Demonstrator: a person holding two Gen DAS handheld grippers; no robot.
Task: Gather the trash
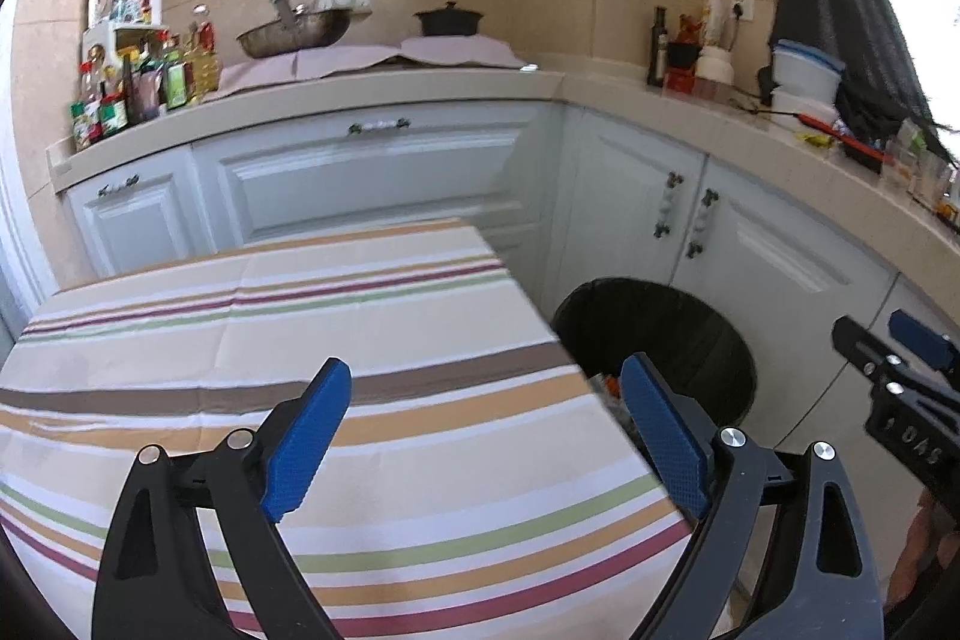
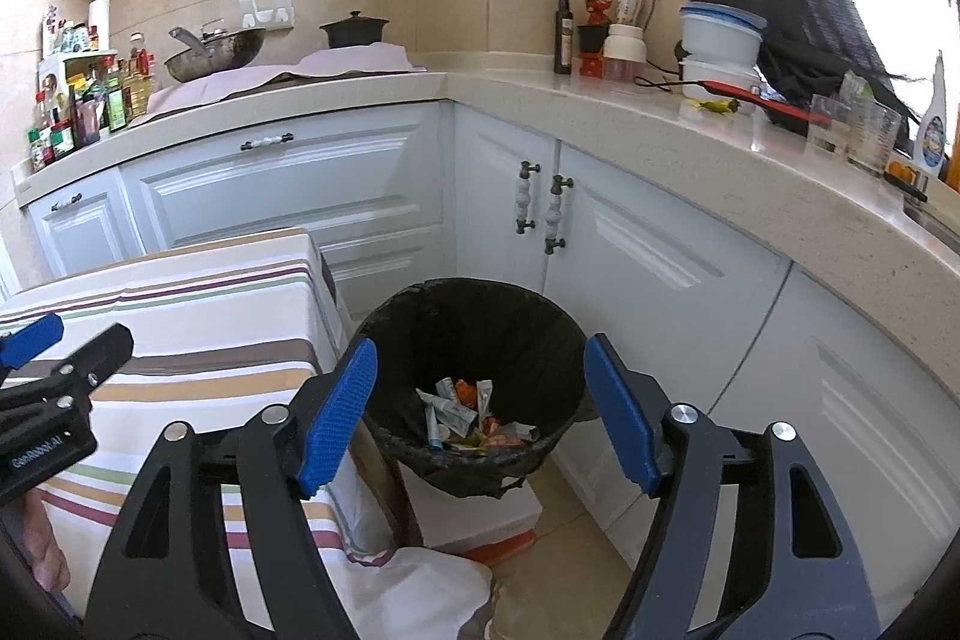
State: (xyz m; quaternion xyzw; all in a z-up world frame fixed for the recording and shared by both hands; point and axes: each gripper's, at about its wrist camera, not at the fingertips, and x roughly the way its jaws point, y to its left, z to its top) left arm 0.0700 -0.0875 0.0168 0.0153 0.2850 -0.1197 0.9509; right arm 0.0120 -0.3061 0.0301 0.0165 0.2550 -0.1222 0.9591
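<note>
A black-lined trash bin (image 2: 474, 334) stands on a box beside the table; several wrappers and tubes (image 2: 465, 412) lie at its bottom. It also shows in the left wrist view (image 1: 660, 334). My right gripper (image 2: 480, 388) is open and empty, held above the bin's opening. My left gripper (image 1: 486, 412) is open and empty above the striped tablecloth (image 1: 300, 340), at the table's right edge. The right gripper also shows at the far right of the left wrist view (image 1: 894, 364). No trash shows on the tablecloth.
White cabinets (image 2: 630, 244) run behind and right of the bin under a beige L-shaped countertop (image 2: 600, 106). Bottles (image 1: 138, 82), a wok (image 1: 294, 28), a pot (image 1: 449, 19) and containers (image 2: 720, 40) stand on the counter. A white and orange box (image 2: 480, 520) supports the bin.
</note>
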